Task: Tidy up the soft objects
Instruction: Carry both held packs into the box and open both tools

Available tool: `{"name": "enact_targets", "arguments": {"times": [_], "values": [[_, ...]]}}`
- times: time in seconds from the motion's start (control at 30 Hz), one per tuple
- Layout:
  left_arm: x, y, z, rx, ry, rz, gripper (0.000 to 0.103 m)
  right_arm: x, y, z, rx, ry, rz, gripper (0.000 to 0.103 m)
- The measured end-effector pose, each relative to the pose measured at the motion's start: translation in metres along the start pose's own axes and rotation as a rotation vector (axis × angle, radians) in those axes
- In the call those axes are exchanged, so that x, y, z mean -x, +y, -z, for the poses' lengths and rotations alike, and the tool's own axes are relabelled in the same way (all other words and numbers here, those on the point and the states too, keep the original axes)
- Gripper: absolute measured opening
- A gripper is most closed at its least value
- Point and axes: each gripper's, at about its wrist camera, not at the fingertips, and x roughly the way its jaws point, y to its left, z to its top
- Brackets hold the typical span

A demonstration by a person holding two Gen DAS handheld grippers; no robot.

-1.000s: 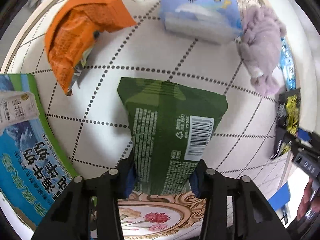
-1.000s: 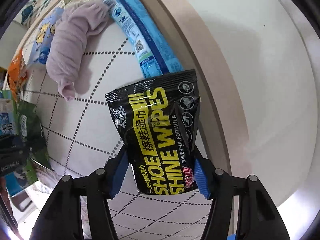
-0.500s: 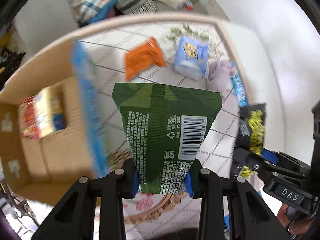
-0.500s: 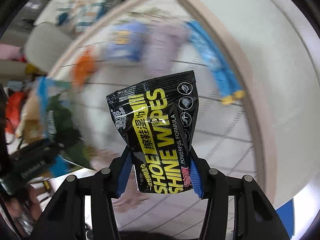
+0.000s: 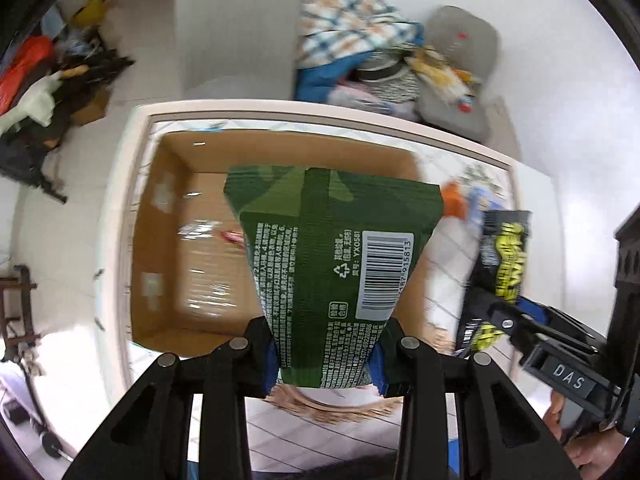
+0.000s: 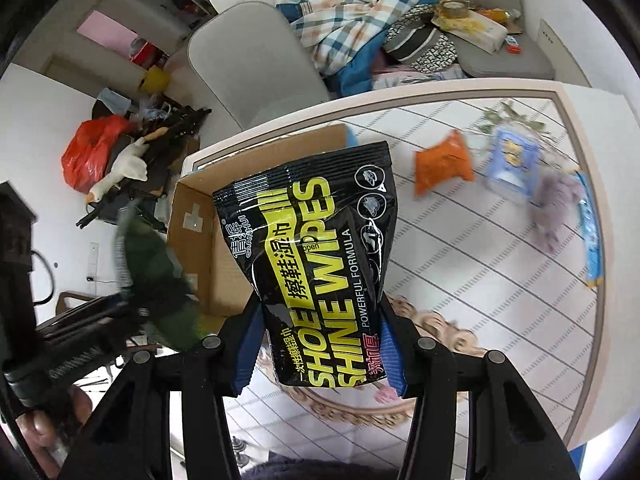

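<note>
The fingers of the left gripper (image 5: 324, 364) pinch the lower end of a green packet (image 5: 332, 248), its barcode side turned to the camera, and the blue pads press in on both of the packet's edges. The packet hangs above the open cardboard box (image 5: 160, 240), covering the box's right half in the left wrist view; a small red-and-white item (image 5: 230, 236) lies on the box floor, blurred.

The fingers of the right gripper (image 6: 320, 354) clamp the bottom of a black-and-yellow pouch of shoe shine wipes (image 6: 316, 276), printed face to the camera, pads tight against its two sides. In the right wrist view this pouch hangs over the box's near right corner (image 6: 208, 240), partly above the tiled tabletop (image 6: 460, 280).

To the right of the box, on the tabletop, lie an orange packet (image 6: 440, 166), then a pale blue tissue pack (image 6: 512, 164), a mauve plush item (image 6: 556, 204) and, farthest from the box, a blue wrapper (image 6: 590, 232) along the table's edge; all four are blurred. Beyond the box stand grey chairs (image 6: 256, 64) heaped with checked cloth (image 6: 352, 12).
</note>
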Motion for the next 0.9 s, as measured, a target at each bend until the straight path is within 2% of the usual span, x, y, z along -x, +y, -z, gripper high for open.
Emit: {"name": "enact_targets", "arguments": {"times": [0.2,0.43,0.7,0.83,0.9], "values": [[-0.058,0.053,-0.045,0.014,0.096,-0.082,0.032,-0.065,0.028,-0.026,-0.033,0.031,0.098,0.054],[-0.124,0.086,-0.082,-0.035,0.214,-0.171,0.032,-0.142,0.031,-0.047,-0.043,0.069,0.222,0.054],[-0.165,0.096,-0.101,-0.064,0.274,-0.187,0.033,-0.187,0.026,-0.066,-0.033,0.091,0.305,0.054],[-0.176,0.102,-0.107,-0.03,0.299,-0.176,0.039,-0.2,0.024,-0.074,-0.043,0.104,0.31,0.056],[-0.174,0.104,-0.107,-0.013,0.295,-0.158,0.043,-0.205,0.022,-0.077,-0.057,0.104,0.299,0.063]]}}
